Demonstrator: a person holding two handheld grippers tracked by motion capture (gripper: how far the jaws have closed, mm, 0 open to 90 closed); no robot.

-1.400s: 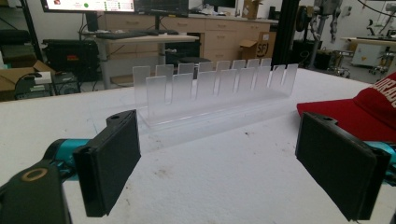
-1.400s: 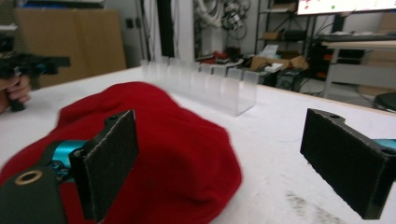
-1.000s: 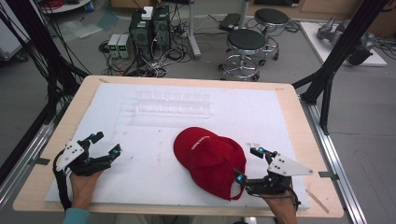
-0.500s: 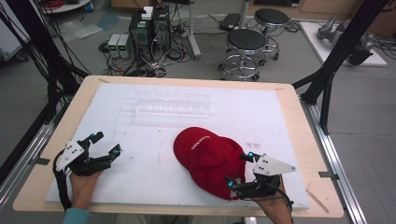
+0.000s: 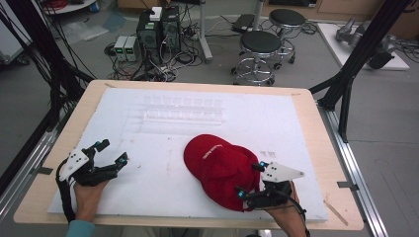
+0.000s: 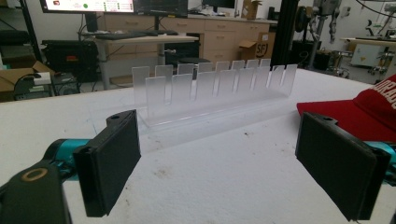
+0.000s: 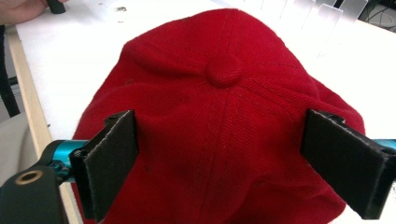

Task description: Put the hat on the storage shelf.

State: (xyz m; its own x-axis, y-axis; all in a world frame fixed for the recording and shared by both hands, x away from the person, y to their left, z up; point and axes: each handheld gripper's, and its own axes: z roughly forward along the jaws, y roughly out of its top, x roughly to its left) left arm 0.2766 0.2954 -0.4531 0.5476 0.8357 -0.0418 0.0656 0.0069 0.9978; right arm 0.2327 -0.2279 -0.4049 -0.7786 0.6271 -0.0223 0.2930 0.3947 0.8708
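High view: right tool (image 5: 249, 180) has moved in over the cap (image 5: 217, 165), jaws spread astride its crown, likely about to grip | cap near-right on worktop (image 5: 306, 118) | left tool (image 5: 111, 153) spread, idle, well apart.

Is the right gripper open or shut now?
Open. In the right gripper view its two black jaws stand wide apart over the red cap, not pressing it. The high view shows the right gripper at the cap's near edge.

A wooden table (image 5: 316, 128) carries a white foam sheet (image 5: 163, 163). On the sheet lie a red baseball cap (image 5: 217, 165) near the front edge and a clear slotted acrylic rack (image 5: 180, 111) farther back.
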